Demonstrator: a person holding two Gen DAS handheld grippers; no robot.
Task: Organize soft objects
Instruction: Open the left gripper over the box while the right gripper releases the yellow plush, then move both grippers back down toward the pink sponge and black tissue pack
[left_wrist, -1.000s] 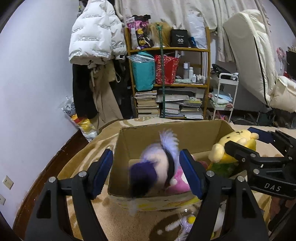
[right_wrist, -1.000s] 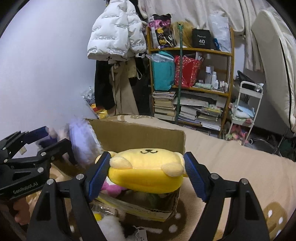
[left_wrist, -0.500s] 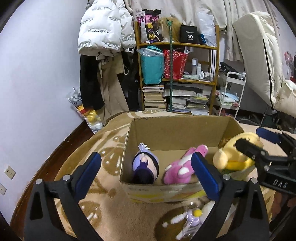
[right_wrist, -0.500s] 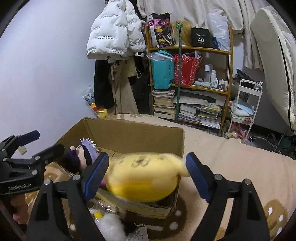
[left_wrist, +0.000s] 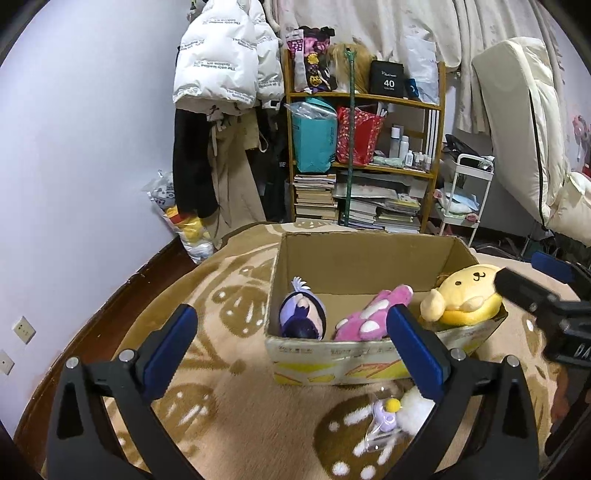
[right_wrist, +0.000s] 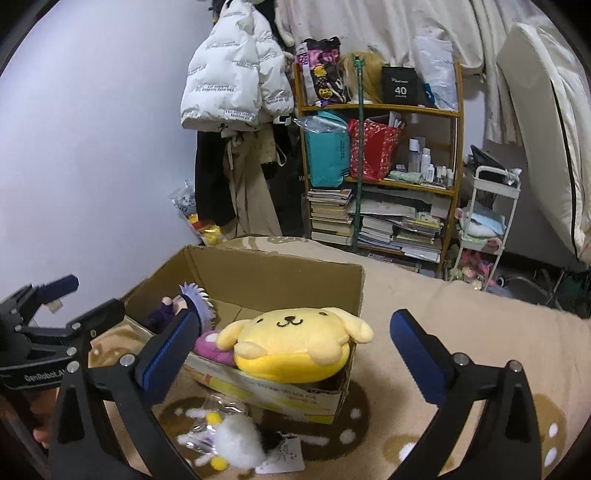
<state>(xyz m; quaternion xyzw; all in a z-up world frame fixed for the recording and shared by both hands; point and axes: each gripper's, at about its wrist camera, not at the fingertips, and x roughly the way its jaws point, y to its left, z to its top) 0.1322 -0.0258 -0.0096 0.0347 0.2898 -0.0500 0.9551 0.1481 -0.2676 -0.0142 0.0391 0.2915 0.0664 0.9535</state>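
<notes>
An open cardboard box (left_wrist: 354, 258) (right_wrist: 280, 280) stands on the beige rug. In it lie a purple-haired doll (left_wrist: 303, 314) (right_wrist: 184, 306), a pink plush (left_wrist: 369, 317) (right_wrist: 210, 345) and a yellow dog plush (left_wrist: 461, 295) (right_wrist: 295, 339) at the right end. A small white fluffy toy in a clear wrapper (left_wrist: 395, 417) (right_wrist: 229, 439) lies on the rug in front of the box. My left gripper (left_wrist: 291, 350) is open and empty, in front of the box. My right gripper (right_wrist: 291, 350) is open and empty, just behind the yellow plush.
A wooden shelf (left_wrist: 364, 162) with books, bags and bottles stands behind the box. Coats hang (left_wrist: 225, 96) at the left wall. A white trolley (left_wrist: 465, 192) and a cream mattress (left_wrist: 524, 122) are at the right. The rug (left_wrist: 221, 295) lies all around the box.
Both grippers opened and pulled back. The purple-haired doll dropped from my left gripper into the box. The yellow plush dropped from my right gripper into the box's right end.
</notes>
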